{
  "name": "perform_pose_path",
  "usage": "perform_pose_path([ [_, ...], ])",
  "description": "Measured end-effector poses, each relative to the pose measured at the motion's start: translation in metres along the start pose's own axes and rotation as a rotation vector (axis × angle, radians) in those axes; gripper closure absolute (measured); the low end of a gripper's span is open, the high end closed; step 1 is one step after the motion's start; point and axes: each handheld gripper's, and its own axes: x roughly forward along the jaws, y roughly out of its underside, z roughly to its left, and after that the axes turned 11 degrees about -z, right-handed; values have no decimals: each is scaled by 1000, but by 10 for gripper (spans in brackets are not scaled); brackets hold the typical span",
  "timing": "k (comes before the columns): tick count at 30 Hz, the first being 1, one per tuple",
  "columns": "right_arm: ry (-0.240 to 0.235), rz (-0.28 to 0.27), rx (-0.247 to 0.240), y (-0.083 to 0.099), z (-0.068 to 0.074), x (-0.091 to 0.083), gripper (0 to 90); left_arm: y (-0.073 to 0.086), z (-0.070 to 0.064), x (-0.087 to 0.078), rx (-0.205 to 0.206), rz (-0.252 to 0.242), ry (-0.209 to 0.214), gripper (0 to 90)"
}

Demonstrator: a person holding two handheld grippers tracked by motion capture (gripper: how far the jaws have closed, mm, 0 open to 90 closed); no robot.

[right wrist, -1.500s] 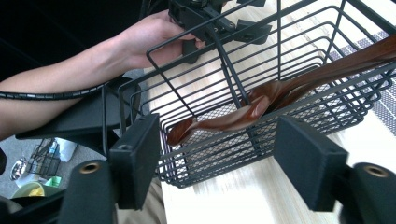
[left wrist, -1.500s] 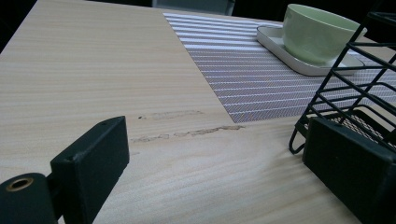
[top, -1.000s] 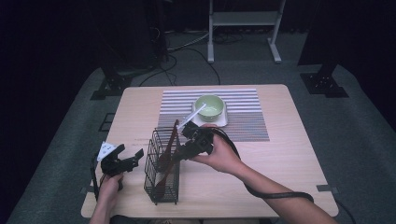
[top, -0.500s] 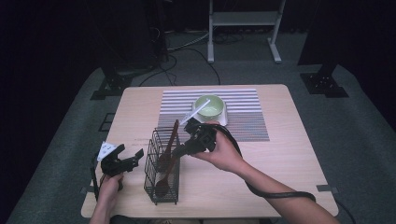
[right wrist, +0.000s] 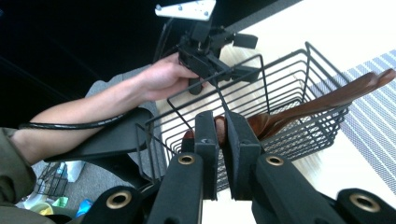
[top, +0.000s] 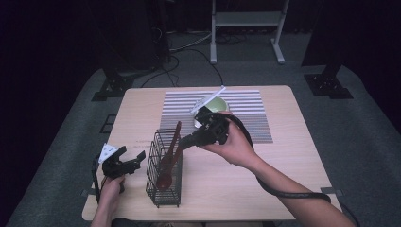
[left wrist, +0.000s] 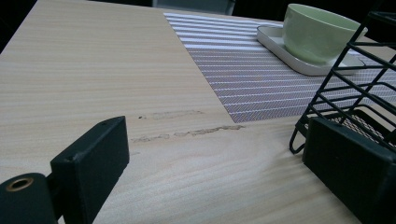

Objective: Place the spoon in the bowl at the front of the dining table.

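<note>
A black wire basket [top: 163, 189] [right wrist: 289, 79] stands on the wooden table near its front edge. A wooden spoon [top: 176, 135] [right wrist: 327, 98] leans in it, bowl down and handle up toward the back. My right gripper [top: 183, 142] [right wrist: 222, 128] reaches in from the right over the basket's rim. Its jaws are pressed close together with the spoon's brown wood between them. My left gripper [top: 132, 155] [left wrist: 210, 163] rests low just left of the basket, jaws wide apart and nothing between them.
A pale green bowl [top: 218, 103] [left wrist: 322, 30] sits on a white tray [left wrist: 275, 39] on a striped placemat [top: 255, 118] at the back of the table. Cables and stand legs lie on the dark floor beyond the table.
The right hand has shifted slightly to the right and rolled the gripper, the spoon still leaning in the basket. The left gripper has not moved.
</note>
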Motion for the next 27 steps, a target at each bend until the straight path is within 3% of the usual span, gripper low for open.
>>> perform_pose_path([
  [17,16,-74,14,-19,4,-53,837,0,0,0,0,1,-2,64],
  [27,53,-96,33,-12,-1,-89,837,0,0,0,0,0,-4,64],
])
